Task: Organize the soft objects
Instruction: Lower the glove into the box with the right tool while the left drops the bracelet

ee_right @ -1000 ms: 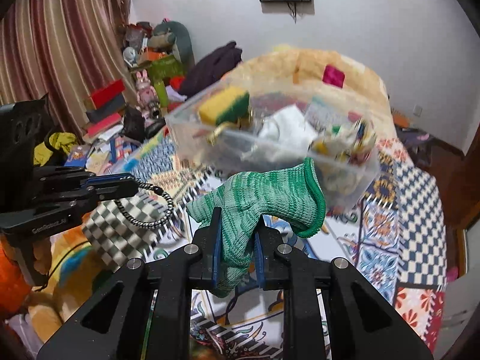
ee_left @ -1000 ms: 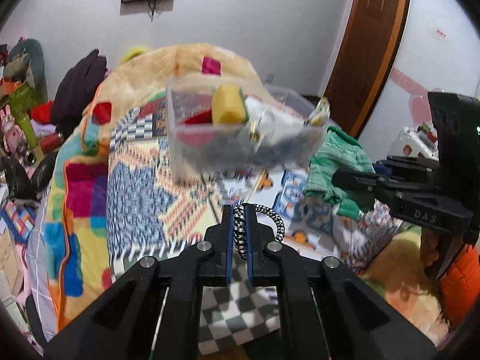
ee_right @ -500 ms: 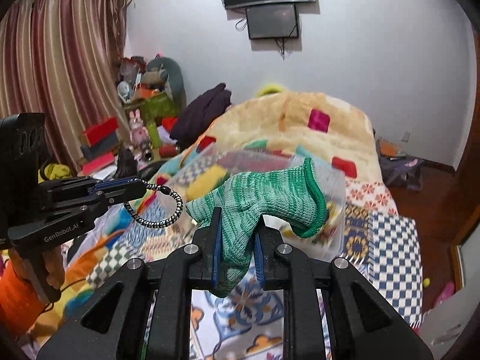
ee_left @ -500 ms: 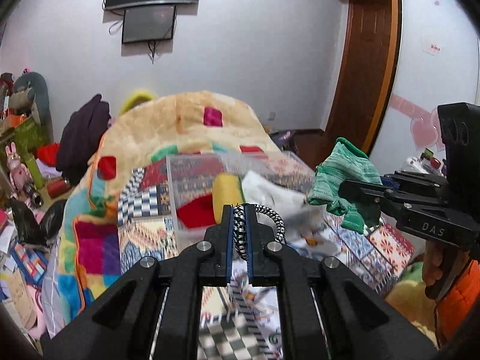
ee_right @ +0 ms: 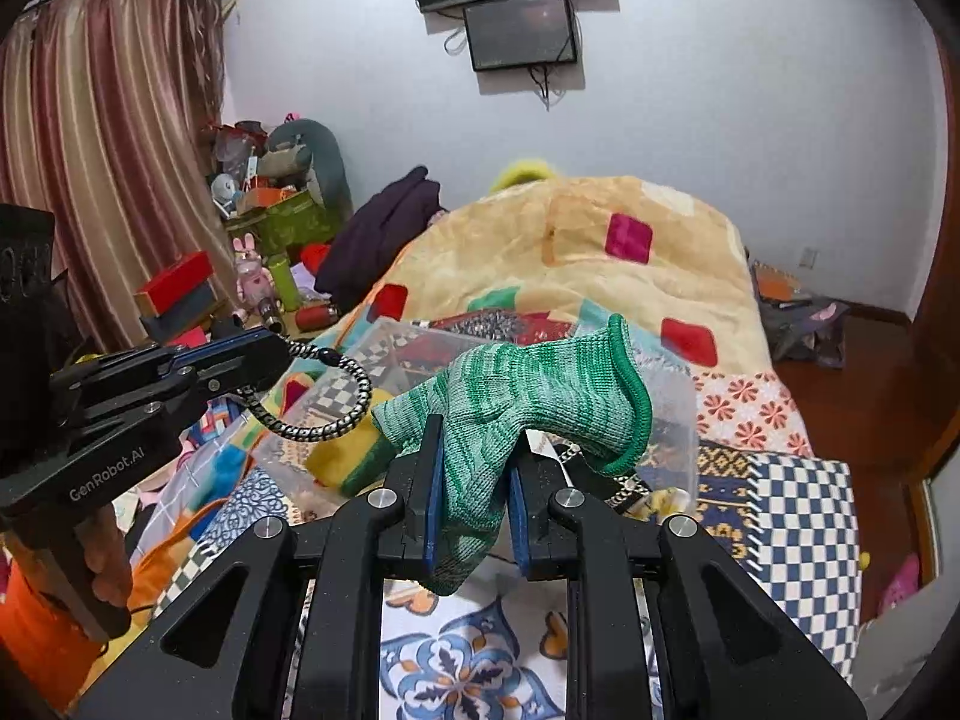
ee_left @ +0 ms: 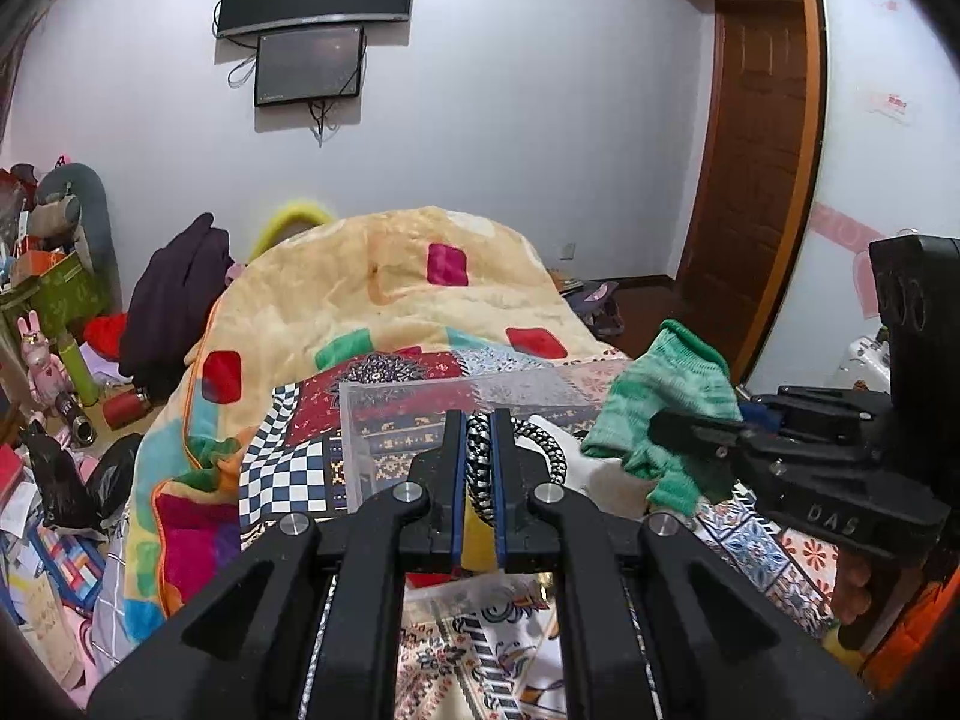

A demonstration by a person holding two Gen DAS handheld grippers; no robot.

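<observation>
My left gripper [ee_left: 478, 450] is shut on a black-and-white braided hair tie [ee_left: 543, 447], which also shows in the right wrist view [ee_right: 336, 396]. My right gripper [ee_right: 474, 468] is shut on a green knitted glove [ee_right: 528, 396], also seen in the left wrist view [ee_left: 666, 396]. Both are held above a clear plastic bin [ee_left: 420, 408] on the bed; in the right wrist view the bin [ee_right: 672, 408] holds a yellow-green sponge [ee_right: 348, 459] and other soft items, partly hidden by the grippers.
The bin rests on a patchwork bedspread [ee_right: 780, 480] with a yellow blanket heap [ee_left: 390, 294] behind it. Clutter lies on the floor at the left [ee_left: 54, 396]. A wooden door [ee_left: 762, 180] stands at the right, screens [ee_left: 312, 18] hang on the wall.
Both grippers have risen and tilted up, so the bin sits lower and nearer in view. Both still hold their items, and the glove and hair tie are now closer together.
</observation>
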